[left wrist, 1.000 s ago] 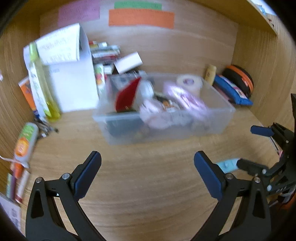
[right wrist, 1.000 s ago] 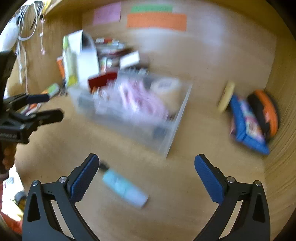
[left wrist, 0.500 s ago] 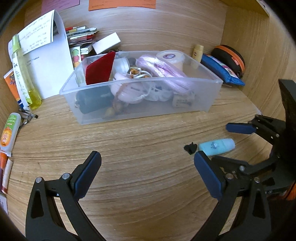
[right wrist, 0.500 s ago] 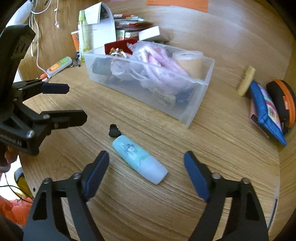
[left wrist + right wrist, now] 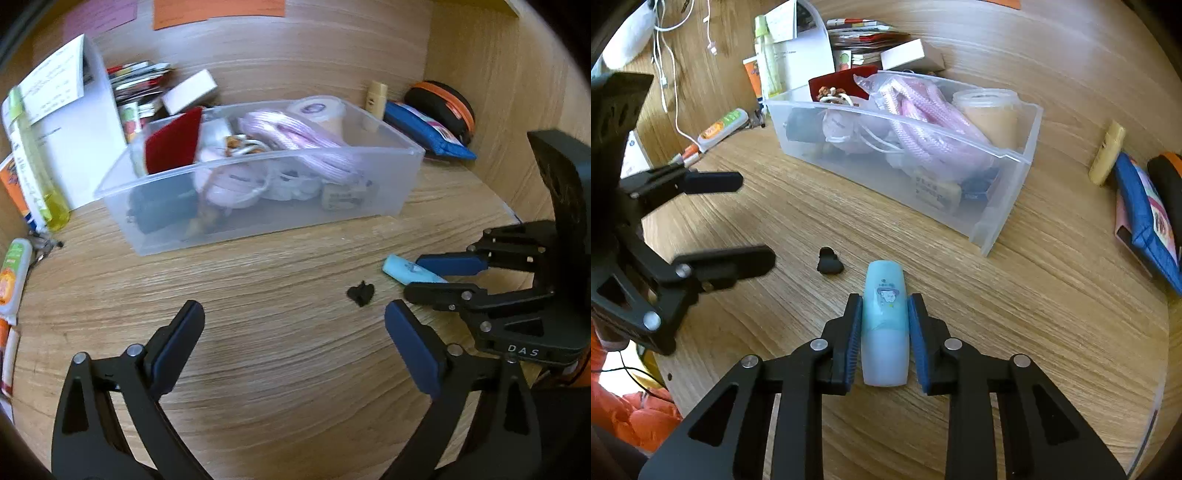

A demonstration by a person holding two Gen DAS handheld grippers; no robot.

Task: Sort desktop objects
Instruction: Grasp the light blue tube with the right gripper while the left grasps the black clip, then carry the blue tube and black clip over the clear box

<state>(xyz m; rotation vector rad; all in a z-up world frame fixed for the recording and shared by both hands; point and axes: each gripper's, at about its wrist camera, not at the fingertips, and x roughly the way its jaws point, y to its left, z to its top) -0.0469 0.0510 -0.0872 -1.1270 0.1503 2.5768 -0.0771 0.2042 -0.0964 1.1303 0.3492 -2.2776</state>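
Both my cams ride on the claws, looking forward and down along the fingers, low over the wooden desk [image 5: 280, 369]. The left one faces the clear bin [image 5: 258, 206] and back wall, with my right gripper [image 5: 432, 275] poking in at its right edge. The right one sits really close over the pale blue tube [image 5: 884, 321], my left gripper [image 5: 738, 218] showing at its left. Both catch the bin, tube and small black clip [image 5: 829, 261].

Home desk nook – wood desktop [image 5: 1052, 314], clutter bin [image 5: 1008, 206], sticky notes [image 5: 218, 9].

Wooden desk [image 5: 1052, 314] (clear bin [image 5: 1008, 206], tube [image 5: 884, 321])
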